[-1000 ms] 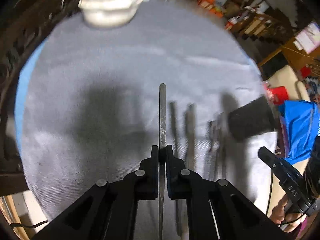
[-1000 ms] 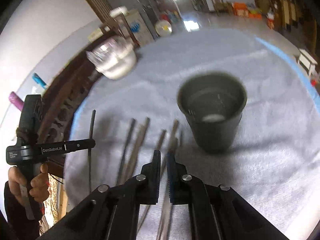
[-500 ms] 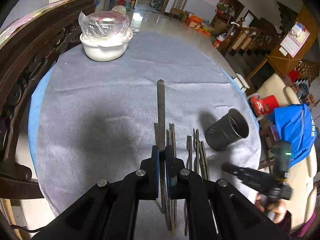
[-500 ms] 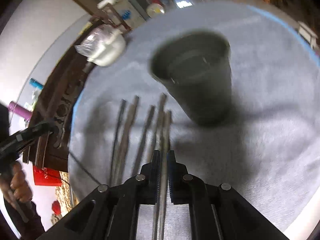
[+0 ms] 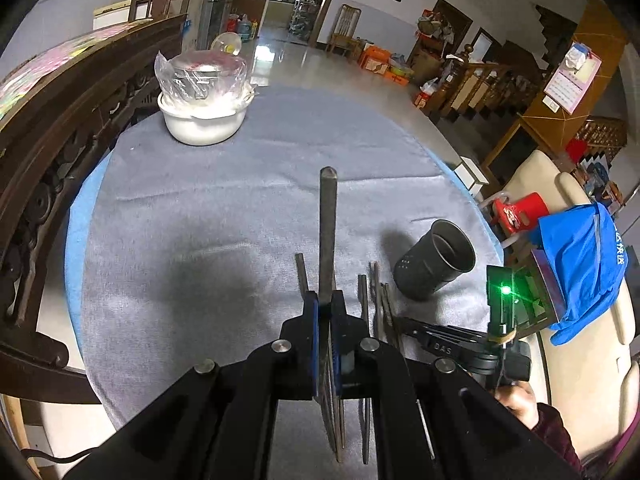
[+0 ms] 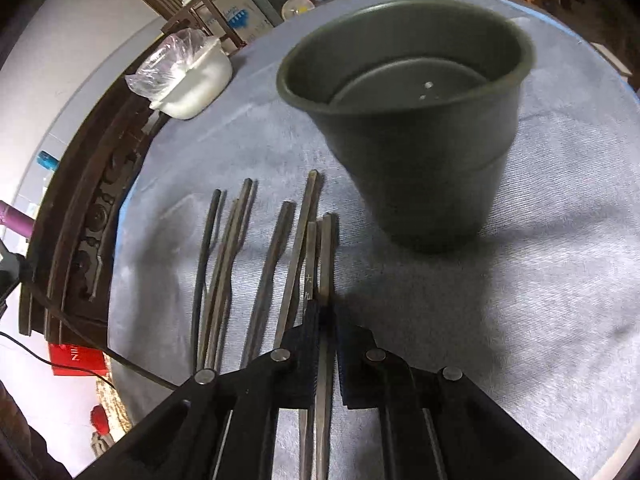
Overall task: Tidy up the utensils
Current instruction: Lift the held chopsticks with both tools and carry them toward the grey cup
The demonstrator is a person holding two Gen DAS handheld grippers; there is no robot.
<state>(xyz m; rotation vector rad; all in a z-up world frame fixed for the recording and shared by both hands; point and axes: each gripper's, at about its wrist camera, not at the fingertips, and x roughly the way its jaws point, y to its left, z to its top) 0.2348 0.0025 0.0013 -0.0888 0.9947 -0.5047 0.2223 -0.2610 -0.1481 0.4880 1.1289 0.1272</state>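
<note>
The left gripper points steeply down over the tabletop, clenched on a flat metal utensil whose rounded end sticks out past the fingertips, lifted above the cloth. The right gripper also tilts down, low over the row of utensils, its jaws nearly together around one slim handle that lies at the right end of the row; whether the pads press it I cannot tell for sure, though they look closed on it. The utensils are thin, dull grey metal, lying roughly parallel on grey cloth. A dark cup stands upright just right of the row, empty. A white bowl under plastic wrap sits at the far edge. Bare cloth spreads left and ahead; a carved wooden chair back borders the left rim.
</note>
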